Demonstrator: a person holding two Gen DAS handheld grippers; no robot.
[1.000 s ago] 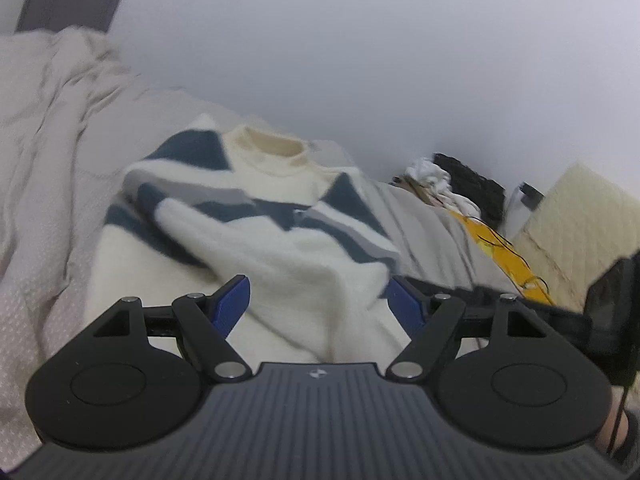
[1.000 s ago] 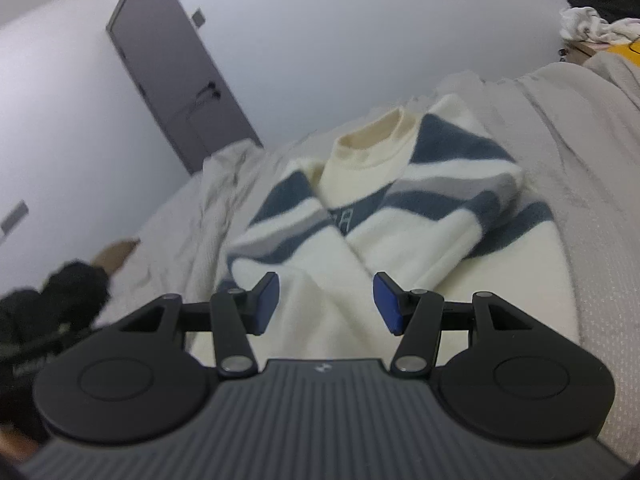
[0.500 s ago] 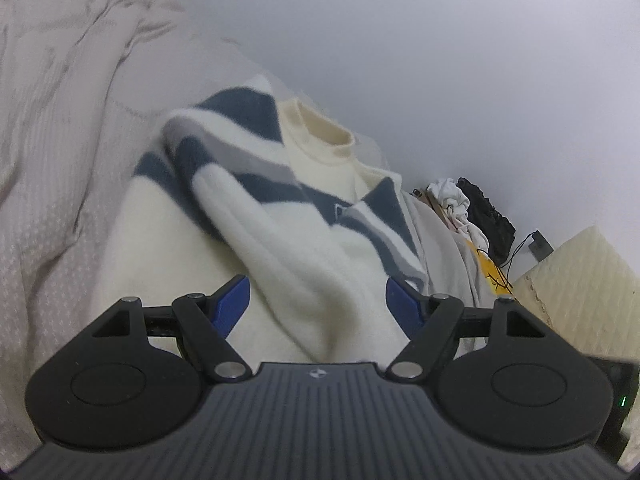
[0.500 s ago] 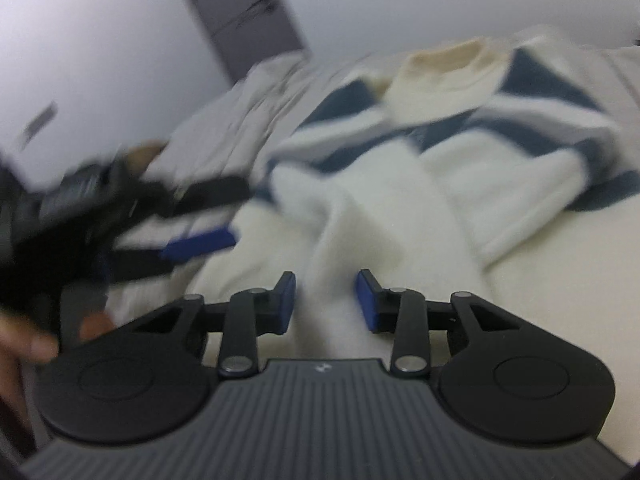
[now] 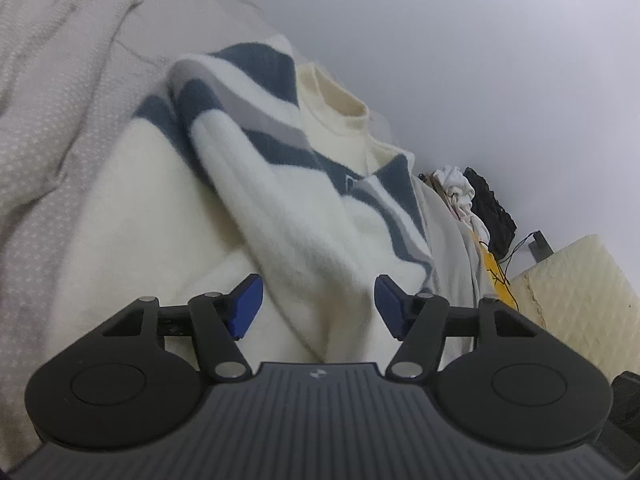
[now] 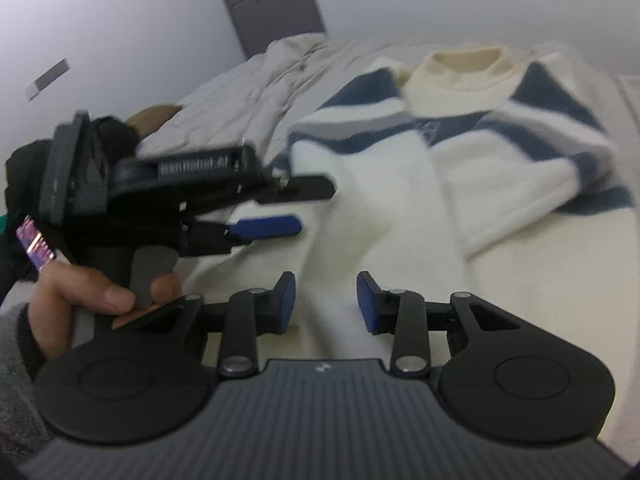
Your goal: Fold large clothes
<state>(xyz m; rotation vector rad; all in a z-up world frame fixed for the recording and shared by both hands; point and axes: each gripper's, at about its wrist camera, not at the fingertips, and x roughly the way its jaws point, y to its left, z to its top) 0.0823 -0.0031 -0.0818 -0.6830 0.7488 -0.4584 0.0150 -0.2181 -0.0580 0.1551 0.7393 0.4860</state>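
A cream sweater (image 5: 280, 208) with blue and grey stripes lies on the bed, collar at the far end, both sleeves folded across its front. My left gripper (image 5: 318, 304) hovers low over the near sleeve (image 5: 304, 248); its jaws are closing with the sleeve's fabric between them, and the pads stand clear of it. In the right wrist view the sweater (image 6: 500, 152) fills the middle. My right gripper (image 6: 326, 300) is partly open astride the white sleeve (image 6: 380, 220), its pads off the cloth. The left gripper (image 6: 310, 207) reaches in from the left, held by a hand (image 6: 80, 292).
A crumpled grey bed cover (image 5: 60, 120) spreads left of the sweater. A pile of white and black clothes (image 5: 472, 200) and a cream quilted cushion (image 5: 572, 280) lie at the right. A grey door (image 6: 272, 0) stands behind the bed.
The left gripper sank closer to the sweater, rolled, and its jaws narrowed. The right gripper's jaws narrowed and it shifted sideways, so the left gripper and hand came into its view.
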